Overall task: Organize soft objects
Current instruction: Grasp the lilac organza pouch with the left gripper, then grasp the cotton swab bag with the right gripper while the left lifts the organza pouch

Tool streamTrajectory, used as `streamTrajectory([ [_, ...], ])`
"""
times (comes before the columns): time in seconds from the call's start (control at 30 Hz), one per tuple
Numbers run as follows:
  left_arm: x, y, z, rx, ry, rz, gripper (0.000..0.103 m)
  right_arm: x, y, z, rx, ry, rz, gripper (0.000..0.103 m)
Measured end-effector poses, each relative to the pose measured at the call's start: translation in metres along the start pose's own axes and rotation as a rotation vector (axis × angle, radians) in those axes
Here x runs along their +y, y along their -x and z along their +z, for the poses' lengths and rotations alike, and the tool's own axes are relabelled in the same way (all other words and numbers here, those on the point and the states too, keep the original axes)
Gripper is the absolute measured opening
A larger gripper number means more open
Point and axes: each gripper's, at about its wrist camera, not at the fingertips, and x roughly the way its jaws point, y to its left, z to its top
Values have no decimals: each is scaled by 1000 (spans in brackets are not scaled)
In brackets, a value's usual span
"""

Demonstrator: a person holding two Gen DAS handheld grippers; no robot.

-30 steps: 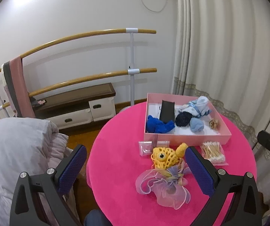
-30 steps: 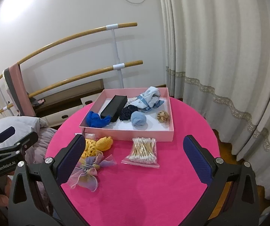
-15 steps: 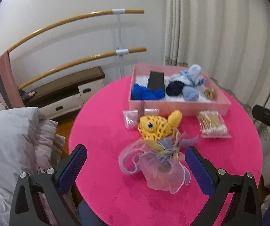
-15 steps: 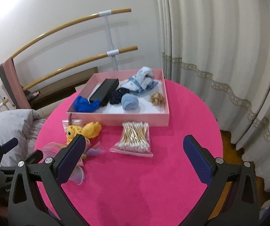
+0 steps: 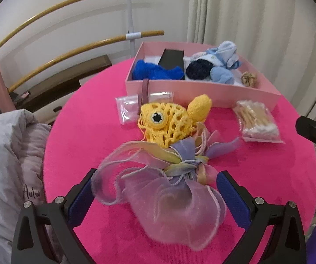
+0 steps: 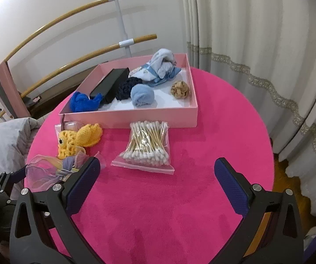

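Observation:
A sheer lilac ribbon bow lies on the round pink table, right between the fingers of my open left gripper. Just behind the bow sits a yellow crocheted fish. At the back stands a pink box with blue yarn, a dark blue ball, pale blue cloths and a tan scrunchie inside. In the right wrist view my right gripper hangs open over bare tabletop, in front of a bag of cotton swabs. To its left lie the bow and fish, before the box.
A black case rests inside the box. Small clear bags lie left of the fish. Grey bedding bulges at the table's left edge. Wooden rails and a low cabinet line the wall; curtains hang on the right.
My left gripper has moved forward and down, so the bow now sits between its fingers. My right gripper has also come closer to the table, toward the cotton swabs.

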Motion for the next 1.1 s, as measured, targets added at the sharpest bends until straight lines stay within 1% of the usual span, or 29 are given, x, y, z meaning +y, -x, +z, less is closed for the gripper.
streamTrajectory([
  [0.07,-1,-13,2,10,7,8,103,0,-5,0,10,-1,3,103],
  [0.1,-1,-19,1,18,14,1,102,0,-9,0,16,0,4,103],
  [0.13,0,-25,1,30,23,-14,100,0,-12,0,20,0,5,103],
  [0.17,2,-31,0,47,31,-37,86,0,-15,0,26,0,6,103],
  [0.2,3,-35,-1,60,34,-49,86,0,-17,0,28,0,5,103],
  [0.23,1,-35,0,47,19,-51,81,0,-20,0,32,-2,4,103],
  [0.3,0,-36,1,48,7,-64,73,-1,-27,0,42,-5,2,103],
  [0.37,-1,-37,3,50,-3,-77,59,0,-36,1,53,-7,6,103],
  [0.4,-1,-36,4,51,-3,-82,55,1,-39,1,56,-5,8,103],
  [0.47,-3,-37,6,55,-8,-93,45,5,-47,2,67,3,10,103],
  [0.63,-7,-38,8,57,-19,-101,40,10,-64,5,82,5,8,103],
  [0.73,-2,-32,8,59,-11,-113,39,13,-73,8,88,12,-2,103],
  [0.77,-1,-31,7,59,-8,-116,38,14,-76,8,91,15,-5,101],
  [0.8,-1,-32,7,60,-7,-119,38,15,-80,8,96,20,-13,95],
  [0.83,0,-30,7,59,-5,-122,38,16,-83,7,100,23,-19,90],
  [0.87,0,-30,7,60,-2,-125,37,17,-86,6,104,26,-22,79],
  [0.9,0,-29,6,60,-2,-125,37,18,-89,5,110,31,-20,76],
  [0.93,0,-29,6,60,-2,-125,37,20,-89,3,101,52,-37,75],
  [1.0,1,-28,7,61,0,-127,36,22,-89,2,96,67,-45,66],
  [1.1,0,-25,6,60,-1,-132,36,19,-84,0,84,53,-21,52],
])
